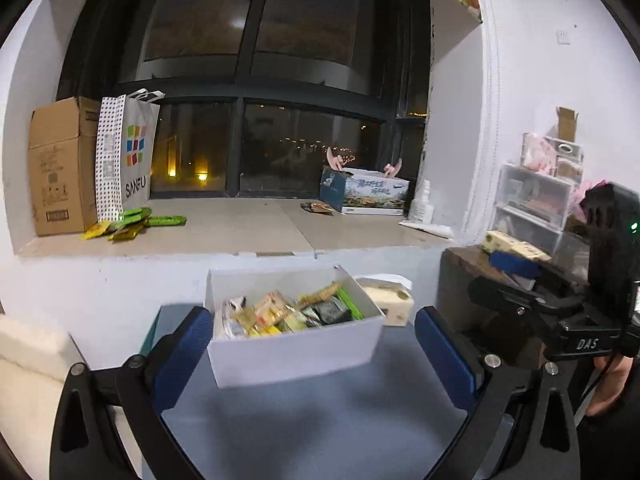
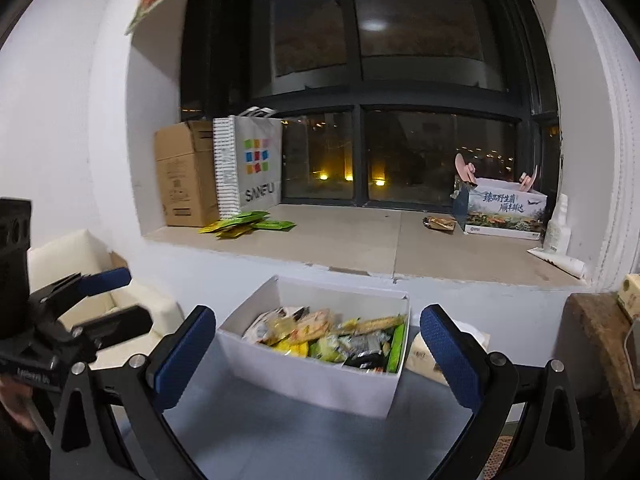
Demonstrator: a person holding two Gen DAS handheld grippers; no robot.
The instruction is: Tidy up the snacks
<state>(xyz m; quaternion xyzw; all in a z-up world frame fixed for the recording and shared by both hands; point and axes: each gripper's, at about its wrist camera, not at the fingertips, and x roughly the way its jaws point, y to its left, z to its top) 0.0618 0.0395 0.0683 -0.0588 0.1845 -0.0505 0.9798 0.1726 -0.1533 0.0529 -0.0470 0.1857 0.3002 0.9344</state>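
A wide window ledge (image 1: 224,228) is seen at the far side, with green snack packets (image 1: 132,224) piled at its left. Nearer, on the grey desk (image 2: 280,432), a white box (image 2: 320,380) is filled with mixed snack packets (image 2: 328,340). These are judged light, crinkly and slippery, best pinched at a sealed edge. The left tool (image 1: 314,354) and right tool (image 2: 316,354) are both held wide apart, empty.

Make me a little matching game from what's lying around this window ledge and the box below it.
Things:
1. Cardboard box
2. Green snack packets
3. White snack box
4. Printed carton

Places:
A. right end of the ledge
B. on the grey surface below the ledge
C. far left of the ledge
D. loose on the ledge by the shopping bag

Pairs: 1-C, 2-D, 3-B, 4-A
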